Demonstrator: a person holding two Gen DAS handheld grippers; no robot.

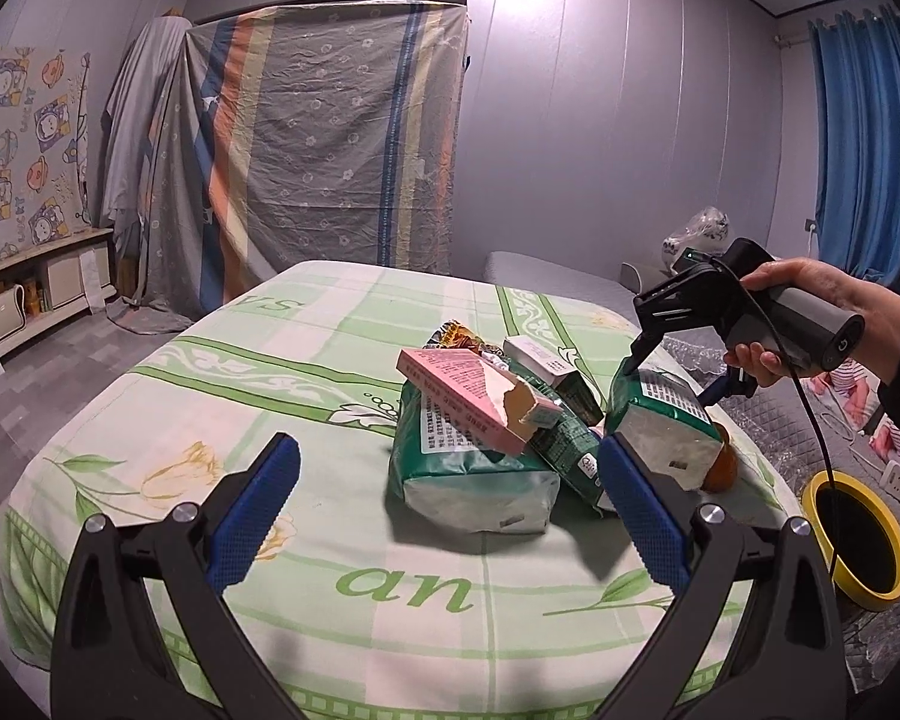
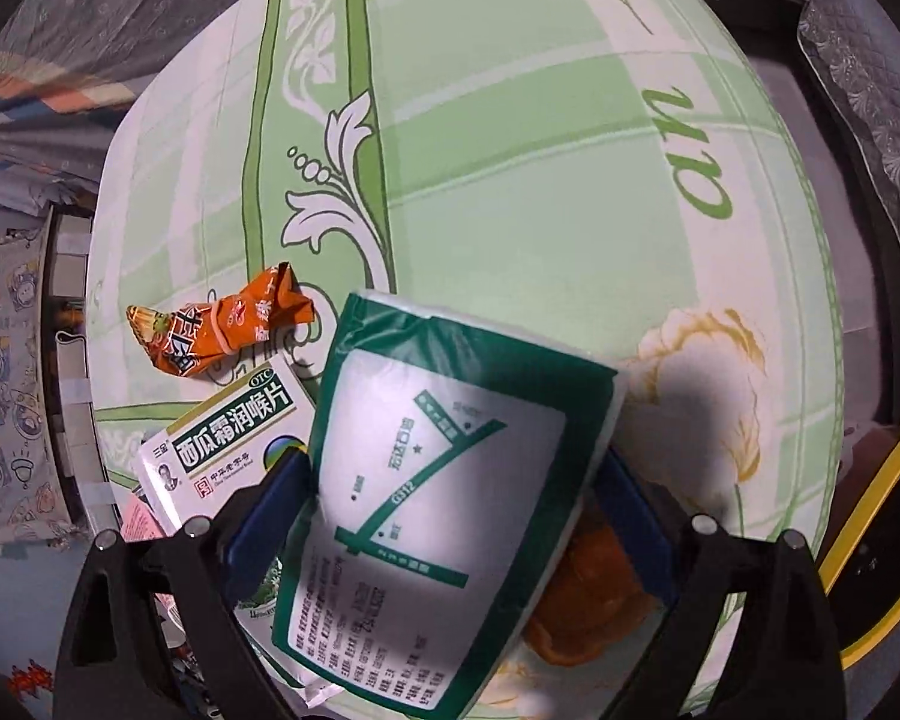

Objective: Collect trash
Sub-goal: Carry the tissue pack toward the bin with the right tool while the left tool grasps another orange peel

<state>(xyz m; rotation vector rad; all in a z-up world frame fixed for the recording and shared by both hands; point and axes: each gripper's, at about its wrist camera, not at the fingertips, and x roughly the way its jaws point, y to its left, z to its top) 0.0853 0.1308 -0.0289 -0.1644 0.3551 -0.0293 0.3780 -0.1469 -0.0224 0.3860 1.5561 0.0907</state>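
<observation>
1. Right tool (image 2: 453, 540) stands wide, unclamped, straddling the green tissue pack (image 2: 444, 516) on the tabletop (image 2: 510, 180).
2. Left tool (image 1: 450, 516) open, empty.
3. Step: grasping trash; next, close squarely, carry to yellow-rimmed bin (image 1: 858, 540) beside the right tool.

Tissue pack (image 2: 444, 516): glossy plastic film, green-white print. Pink box (image 1: 474, 396): matt card, torn corner showing raw brown board. Snack wrapper (image 2: 222, 324) beyond pack: crinkled shiny foil. Tablecloth (image 1: 222, 420): smooth matt cloth. Gripper pads (image 1: 258, 516): blue knurled rubber; arms matt black plastic, bright metal screws. Bin (image 1: 858, 540) right of pack: glossy yellow rim.
</observation>
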